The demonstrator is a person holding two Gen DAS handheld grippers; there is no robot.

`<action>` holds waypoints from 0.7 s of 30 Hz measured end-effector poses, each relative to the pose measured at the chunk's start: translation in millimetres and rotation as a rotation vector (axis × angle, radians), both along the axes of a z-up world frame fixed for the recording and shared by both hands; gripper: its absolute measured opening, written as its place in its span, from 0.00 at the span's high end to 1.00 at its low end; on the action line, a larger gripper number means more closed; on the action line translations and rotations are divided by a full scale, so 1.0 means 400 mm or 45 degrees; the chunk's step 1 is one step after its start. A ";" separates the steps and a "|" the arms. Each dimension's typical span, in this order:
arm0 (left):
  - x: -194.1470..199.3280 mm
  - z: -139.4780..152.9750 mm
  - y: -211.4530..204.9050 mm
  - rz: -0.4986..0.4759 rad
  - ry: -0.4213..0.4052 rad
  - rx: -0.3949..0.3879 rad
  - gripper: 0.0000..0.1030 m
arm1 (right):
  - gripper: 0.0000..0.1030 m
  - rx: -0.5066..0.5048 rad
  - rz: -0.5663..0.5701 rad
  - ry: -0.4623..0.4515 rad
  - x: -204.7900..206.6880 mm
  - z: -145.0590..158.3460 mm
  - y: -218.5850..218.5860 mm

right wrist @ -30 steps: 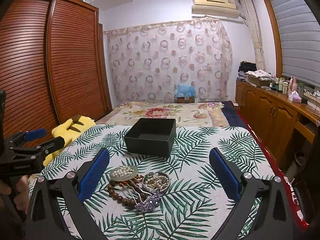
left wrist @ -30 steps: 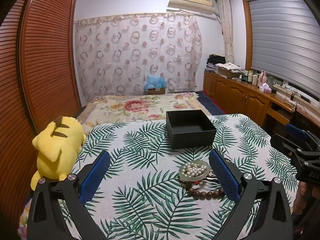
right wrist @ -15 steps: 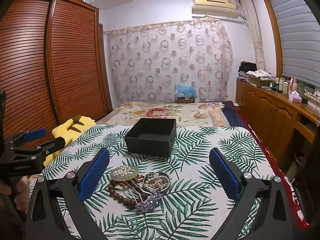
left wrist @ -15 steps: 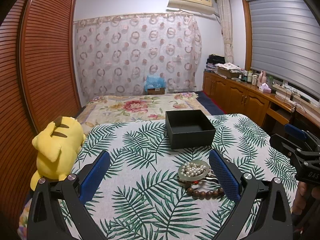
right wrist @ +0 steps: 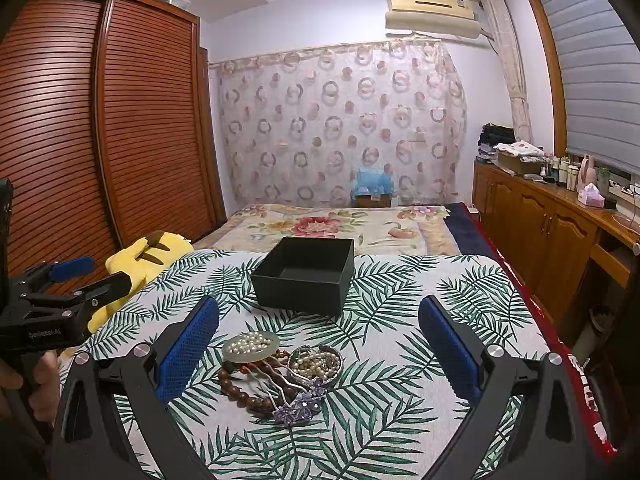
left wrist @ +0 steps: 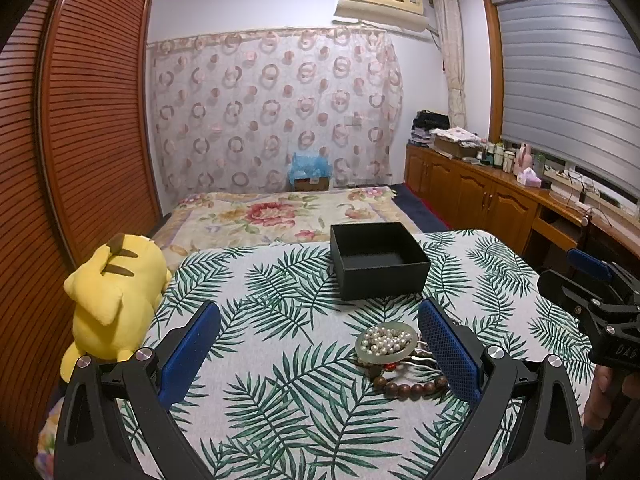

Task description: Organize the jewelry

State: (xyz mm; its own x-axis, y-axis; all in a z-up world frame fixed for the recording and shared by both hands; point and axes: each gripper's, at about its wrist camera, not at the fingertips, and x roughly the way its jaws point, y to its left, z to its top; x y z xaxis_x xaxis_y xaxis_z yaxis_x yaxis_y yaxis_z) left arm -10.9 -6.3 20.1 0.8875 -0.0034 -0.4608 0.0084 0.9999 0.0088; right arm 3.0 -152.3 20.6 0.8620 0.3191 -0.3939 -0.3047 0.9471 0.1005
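An open black box stands empty on the leaf-print cloth. In front of it lies a jewelry pile: a pale bangle holding pearls, a brown bead bracelet, a second ring of small pearls and a purple flower hairpin. My left gripper is open and empty, the pile by its right finger. My right gripper is open and empty, hovering over the pile. Each gripper shows at the edge of the other's view.
A yellow plush toy lies at the cloth's left edge. A floral bed is behind. Wooden cabinets line the right wall, a slatted wardrobe the left.
Almost nothing has moved; both grippers stay open and hold still over the cloth.
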 end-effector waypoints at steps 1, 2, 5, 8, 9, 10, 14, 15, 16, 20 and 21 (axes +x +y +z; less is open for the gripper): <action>-0.001 0.001 0.000 0.000 0.000 -0.001 0.07 | 0.02 -0.001 0.000 0.000 0.000 0.000 0.000; -0.001 0.000 0.000 0.000 0.000 0.000 0.07 | 0.02 0.000 0.000 0.000 0.000 0.000 0.000; -0.001 -0.003 0.000 0.001 0.000 0.000 0.07 | 0.02 0.000 0.001 0.001 0.000 -0.001 0.000; 0.001 -0.002 -0.002 -0.002 0.005 -0.002 0.07 | 0.02 0.004 0.016 0.009 -0.002 0.011 0.011; 0.001 0.000 -0.002 -0.002 0.008 -0.005 0.07 | 0.02 0.009 0.022 0.016 0.000 0.011 0.011; 0.002 -0.001 -0.002 -0.002 0.009 -0.007 0.07 | 0.02 0.014 0.027 0.021 0.002 0.011 0.012; 0.014 -0.023 0.006 -0.007 0.042 -0.012 0.07 | 0.02 0.009 0.033 0.046 0.018 -0.008 0.018; 0.018 -0.028 0.006 -0.012 0.053 -0.016 0.07 | 0.02 0.005 0.033 0.054 0.022 -0.013 0.020; 0.022 -0.036 0.008 -0.015 0.063 -0.018 0.07 | 0.02 -0.001 0.037 0.062 0.025 -0.021 0.022; 0.043 -0.069 0.015 -0.037 0.111 -0.030 0.07 | 0.02 -0.029 0.053 0.104 0.040 -0.058 0.023; 0.050 -0.078 0.017 -0.043 0.122 -0.032 0.07 | 0.02 -0.038 0.055 0.114 0.045 -0.068 0.022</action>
